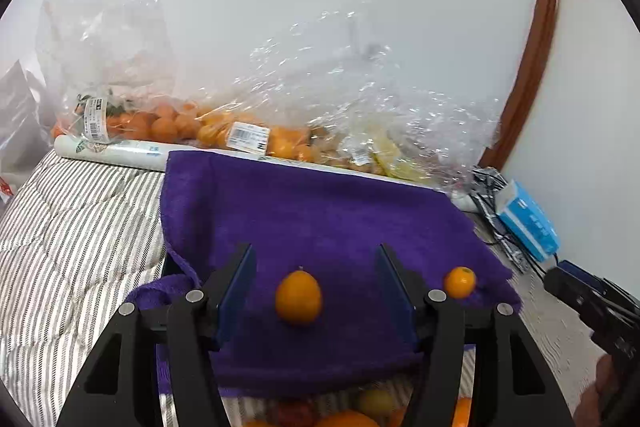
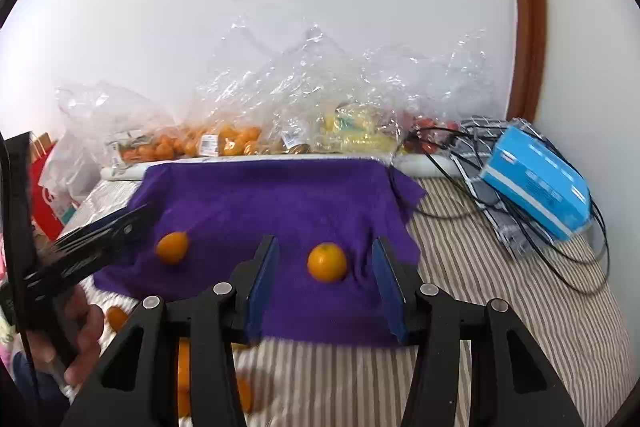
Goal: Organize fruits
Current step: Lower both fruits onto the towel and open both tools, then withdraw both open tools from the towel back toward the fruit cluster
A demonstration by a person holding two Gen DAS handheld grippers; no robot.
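Purple towel (image 2: 280, 195) on the striped bed holds two small orange fruits, the oval fruit (image 2: 172, 247) near its left edge below the spread, empty left gripper (image 1: 316, 291), the round fruit (image 2: 327, 262) near its right edge below the spread, empty right gripper (image 2: 326, 279).

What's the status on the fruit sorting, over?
Left gripper open, right gripper open, both empty. Two oranges on the purple towel: one between left fingers, one between right. Nothing blocking.
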